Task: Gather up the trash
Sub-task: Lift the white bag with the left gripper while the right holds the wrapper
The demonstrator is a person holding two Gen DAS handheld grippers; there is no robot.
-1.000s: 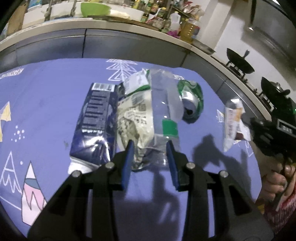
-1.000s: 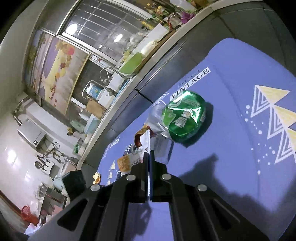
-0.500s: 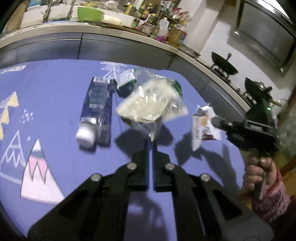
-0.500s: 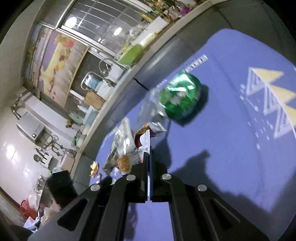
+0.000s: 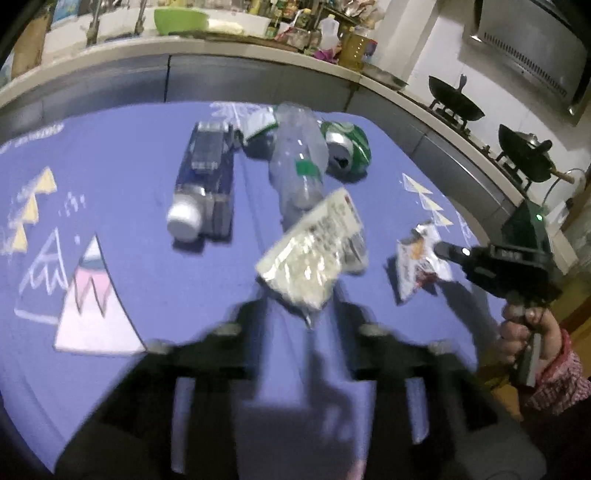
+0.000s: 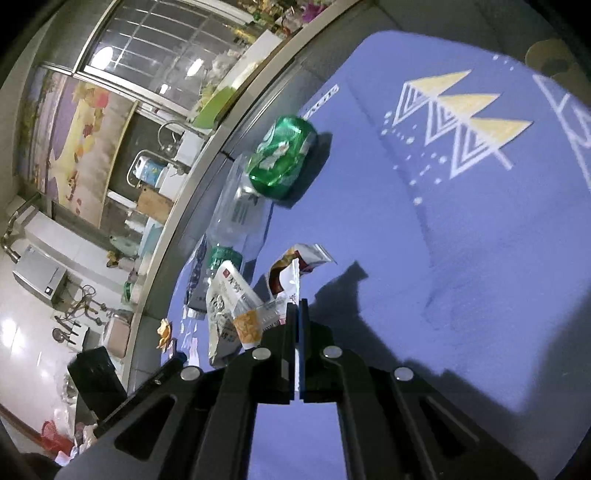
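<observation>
A pale crinkled snack bag [image 5: 310, 258] hangs just ahead of my left gripper [image 5: 301, 314]. Its jaws are opening, blurred, and the bag's lower tip sits loose between the fingers, touching neither. Behind it on the purple tablecloth [image 5: 129, 155] lie a dark blue carton [image 5: 207, 177], a clear plastic bottle [image 5: 299, 162] and a crushed green can [image 5: 347, 147]. My right gripper [image 6: 295, 306] is shut on a small red-and-white snack wrapper [image 6: 291, 273], held over the cloth. The left wrist view shows that gripper [image 5: 441, 249] and wrapper [image 5: 417, 266] at the right.
A grey kitchen counter [image 5: 221, 55] with a green bowl [image 5: 181, 20] and bottles runs behind the table. Two woks [image 5: 456, 103] sit on a stove at the right. A hand in a patterned sleeve [image 5: 532, 343] holds the right gripper past the table's right edge.
My left gripper shut on the pale bag, pulled it off the pile toward me, and has now spread its jaws. My right gripper sank toward the cloth with the wrapper.
</observation>
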